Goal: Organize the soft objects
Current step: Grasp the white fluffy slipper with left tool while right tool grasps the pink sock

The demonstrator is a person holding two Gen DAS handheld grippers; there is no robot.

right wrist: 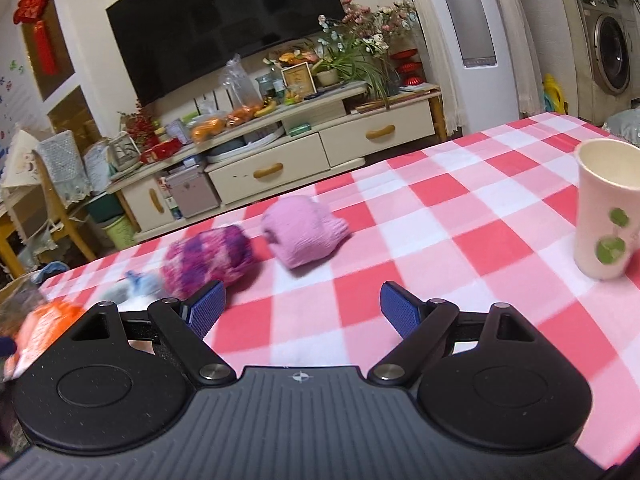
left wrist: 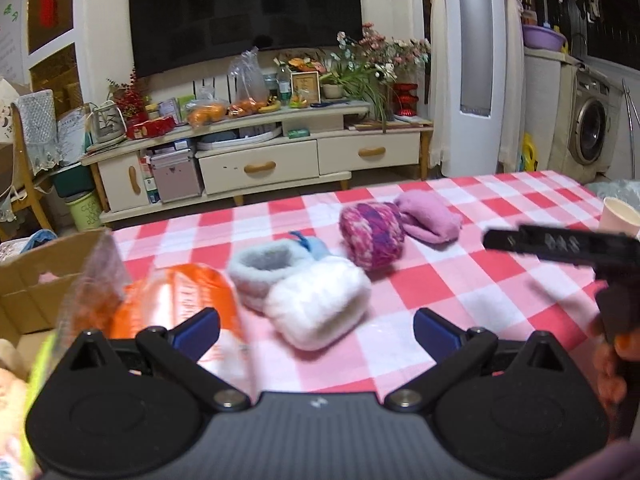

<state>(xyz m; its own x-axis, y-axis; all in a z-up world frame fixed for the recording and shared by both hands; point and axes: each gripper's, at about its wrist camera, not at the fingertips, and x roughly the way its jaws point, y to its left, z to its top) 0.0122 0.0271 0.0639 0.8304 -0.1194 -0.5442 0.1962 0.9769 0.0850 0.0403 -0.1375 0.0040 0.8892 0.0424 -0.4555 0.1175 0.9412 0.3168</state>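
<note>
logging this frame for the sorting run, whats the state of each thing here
left hand-held gripper: open, holding nothing
right hand-held gripper: open, holding nothing
white fuzzy bootie: lying on the table, opening facing up
purple knit roll: lying on the table, rolled up
pink sock: bundled, lying on the table
paper cup: upright
cardboard box: open
orange packet: lying by the box

Red-and-white checked tablecloth point(right wrist: 460, 216), white fluffy bootie point(left wrist: 316, 308), purple-pink knit ball point(left wrist: 372, 234), plain pink sock point(right wrist: 304, 232).

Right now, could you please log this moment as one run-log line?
left gripper: open, empty | right gripper: open, empty | white bootie, purple roll, pink sock: on table
</note>
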